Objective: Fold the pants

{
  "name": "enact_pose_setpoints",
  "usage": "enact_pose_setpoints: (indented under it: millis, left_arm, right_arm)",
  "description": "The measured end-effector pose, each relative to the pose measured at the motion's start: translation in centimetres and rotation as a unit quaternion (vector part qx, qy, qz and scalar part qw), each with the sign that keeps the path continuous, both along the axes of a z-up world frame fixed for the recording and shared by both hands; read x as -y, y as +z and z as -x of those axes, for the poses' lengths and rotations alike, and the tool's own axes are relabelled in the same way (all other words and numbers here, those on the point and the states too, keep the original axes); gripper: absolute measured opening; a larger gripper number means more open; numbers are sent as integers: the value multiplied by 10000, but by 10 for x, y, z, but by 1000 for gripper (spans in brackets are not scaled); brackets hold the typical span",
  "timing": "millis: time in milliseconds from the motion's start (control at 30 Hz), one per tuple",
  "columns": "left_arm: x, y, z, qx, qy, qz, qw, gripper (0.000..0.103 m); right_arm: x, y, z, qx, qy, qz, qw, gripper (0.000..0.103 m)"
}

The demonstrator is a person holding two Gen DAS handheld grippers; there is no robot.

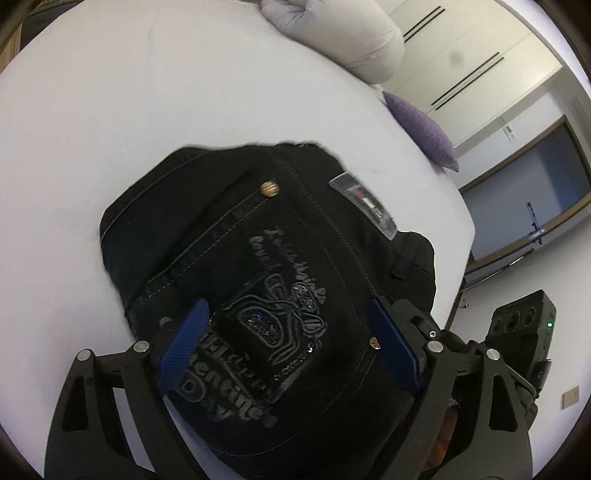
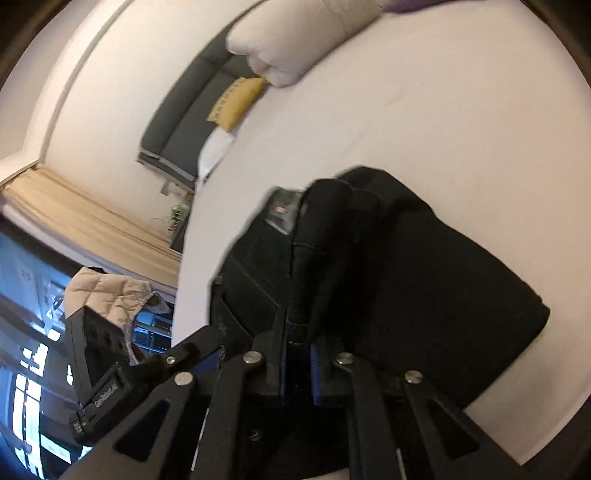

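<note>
Black jeans (image 1: 280,240) lie folded in a thick bundle on the white bed (image 1: 110,110), back pocket up with grey embroidery, a brass rivet and a clear label. My left gripper (image 1: 287,306) hovers over the pocket, open, its blue pads (image 1: 184,343) wide apart on either side of the embroidery and not pressing on the cloth. In the right wrist view the same jeans (image 2: 424,277) show from their side. My right gripper (image 2: 297,343) is shut on a raised ridge of the black fabric, which runs up from between its blue pads (image 2: 314,358).
A rolled white duvet (image 1: 332,33) and a purple cushion (image 1: 424,129) lie at the bed's far edge, with wardrobe doors (image 1: 461,55) behind. The right wrist view shows a grey headboard (image 2: 184,122), a yellow cushion (image 2: 236,99) and a beige quilted jacket (image 2: 107,291) off the bed.
</note>
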State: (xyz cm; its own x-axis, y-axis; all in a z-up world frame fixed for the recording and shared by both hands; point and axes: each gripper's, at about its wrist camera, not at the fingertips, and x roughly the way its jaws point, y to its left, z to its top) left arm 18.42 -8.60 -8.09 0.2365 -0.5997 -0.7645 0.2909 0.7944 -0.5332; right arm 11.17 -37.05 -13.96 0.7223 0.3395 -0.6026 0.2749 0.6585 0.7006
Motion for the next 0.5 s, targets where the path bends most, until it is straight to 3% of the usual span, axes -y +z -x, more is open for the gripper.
enact_pose_setpoints:
  millis: [67,167,233,300,367,433,500]
  left_arm:
    - [-2,3,-1,18,-29,17,10000,88]
    - [-5,10,1,117,-2,174,9998,89]
    - [-5,17,3,236,-27,249,9994,92]
    - [3,16,6,275,-170,19,9995,92]
    - [9,13,8,253,-296,-132,9992,92]
    - [10,5,13,170,-375,-139,9991,92]
    - [13,3,19,226,-494,-198,9983,92]
  right_arm:
    - [-5,16,0,249,-49,5,9997,11]
    - [-28,67,0,771,161,935,9925,11]
    - [-40,85,5,962,185,1326,9863,11]
    - [-35,73,15,779,-105,1060,9913,11]
    - [-18,31,29,99,-619,213,9978,11]
    - [-11,-3,44,-355,-884,-188,9953,11]
    - [-9,-5,53,-300,-951,-274,9946,11]
